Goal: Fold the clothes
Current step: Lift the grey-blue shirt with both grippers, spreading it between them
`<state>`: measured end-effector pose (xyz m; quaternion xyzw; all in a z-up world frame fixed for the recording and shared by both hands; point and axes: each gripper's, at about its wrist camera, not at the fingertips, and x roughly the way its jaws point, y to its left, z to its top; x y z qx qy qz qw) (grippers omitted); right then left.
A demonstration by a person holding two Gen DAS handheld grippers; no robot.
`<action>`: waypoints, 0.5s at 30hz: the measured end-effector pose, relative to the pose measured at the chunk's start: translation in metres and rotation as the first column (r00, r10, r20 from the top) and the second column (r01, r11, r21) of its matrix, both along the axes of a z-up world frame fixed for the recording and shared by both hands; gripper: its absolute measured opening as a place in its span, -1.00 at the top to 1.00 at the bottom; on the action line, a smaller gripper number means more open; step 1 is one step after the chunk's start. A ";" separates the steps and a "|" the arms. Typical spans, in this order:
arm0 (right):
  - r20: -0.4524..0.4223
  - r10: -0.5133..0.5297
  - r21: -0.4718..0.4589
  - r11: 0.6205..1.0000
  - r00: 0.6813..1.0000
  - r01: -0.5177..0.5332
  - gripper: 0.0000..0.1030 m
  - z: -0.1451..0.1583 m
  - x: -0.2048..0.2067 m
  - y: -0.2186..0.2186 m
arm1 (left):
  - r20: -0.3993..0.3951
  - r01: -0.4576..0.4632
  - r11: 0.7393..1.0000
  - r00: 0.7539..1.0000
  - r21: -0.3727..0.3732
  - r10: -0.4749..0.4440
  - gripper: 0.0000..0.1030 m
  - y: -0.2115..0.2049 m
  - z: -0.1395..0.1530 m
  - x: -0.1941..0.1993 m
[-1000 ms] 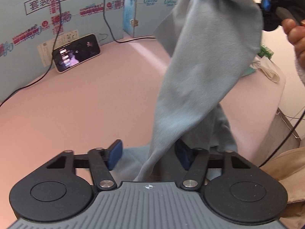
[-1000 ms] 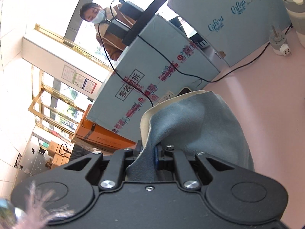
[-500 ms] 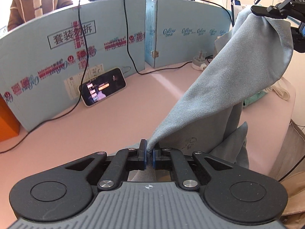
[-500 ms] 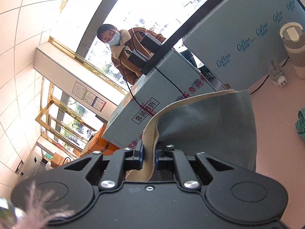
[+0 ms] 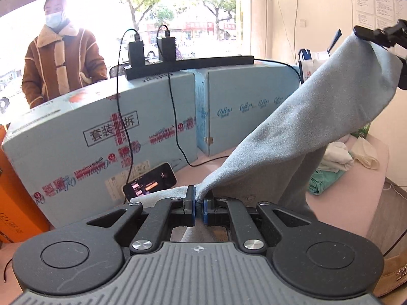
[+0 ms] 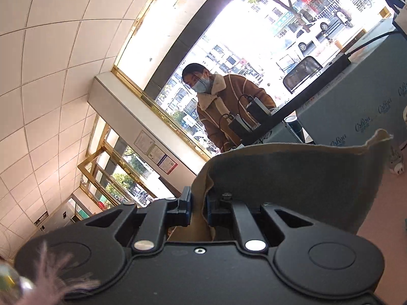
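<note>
- 1 grey-blue garment [image 5: 313,132] hangs stretched above the pink table [image 5: 356,198], pinched at 2 points.
- 2 grippers: the left gripper [image 5: 199,204] is clamped on a lower corner; the right gripper [image 6: 198,209] is clamped on the cream-lined edge.
- 1 phone [image 5: 150,183] leans behind the table, below 2 blue boxes [image 5: 101,137].
- 1 clothes pile [image 5: 333,162] lies on the table's right.

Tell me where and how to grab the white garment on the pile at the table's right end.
Take the white garment by its raised bunched fold, coming from above. It lies crumpled on the green cloth, so no flat edge shows.
</note>
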<state>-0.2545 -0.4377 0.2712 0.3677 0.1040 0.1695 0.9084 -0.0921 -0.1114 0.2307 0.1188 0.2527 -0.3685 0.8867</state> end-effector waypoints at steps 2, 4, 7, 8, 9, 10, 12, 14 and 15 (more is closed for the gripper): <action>0.018 0.030 -0.005 1.000 0.999 -0.030 0.77 0.003 0.001 0.006 | 0.023 -0.035 0.999 0.999 -0.016 0.036 0.90 0.010 0.010 0.001; 0.032 0.064 -0.009 0.998 0.997 -0.064 0.77 0.005 0.003 0.012 | 0.059 -0.078 0.997 0.995 -0.023 0.079 0.90 0.022 0.022 0.000; 0.044 0.126 -0.007 0.992 0.991 -0.126 0.77 0.006 0.010 0.024 | 0.121 -0.145 0.989 0.982 -0.029 0.148 0.90 0.044 0.043 -0.001; 0.046 0.150 -0.010 0.989 0.988 -0.150 0.77 0.007 0.012 0.028 | 0.144 -0.169 0.985 0.975 -0.027 0.172 0.90 0.053 0.050 -0.002; 0.048 0.181 -0.013 0.983 0.982 -0.181 0.77 0.008 0.016 0.034 | 0.166 -0.196 0.980 0.966 -0.020 0.197 0.90 0.061 0.057 -0.003; 0.049 0.212 -0.015 0.977 0.976 -0.211 0.77 0.009 0.019 0.040 | 0.186 -0.220 0.975 0.958 -0.013 0.219 0.90 0.069 0.064 -0.005; 0.050 0.270 -0.020 0.963 0.962 -0.269 0.77 0.011 0.025 0.052 | 0.231 -0.271 0.963 0.936 -0.006 0.265 0.90 0.086 0.080 -0.010; 0.053 0.339 -0.027 0.941 0.939 -0.338 0.77 0.011 0.030 0.068 | 0.275 -0.319 0.948 0.910 -0.010 0.309 0.90 0.101 0.095 -0.017; 0.053 0.374 -0.029 0.927 0.926 -0.373 0.77 0.011 0.033 0.075 | 0.296 -0.341 0.940 0.897 -0.017 0.330 0.90 0.109 0.103 -0.021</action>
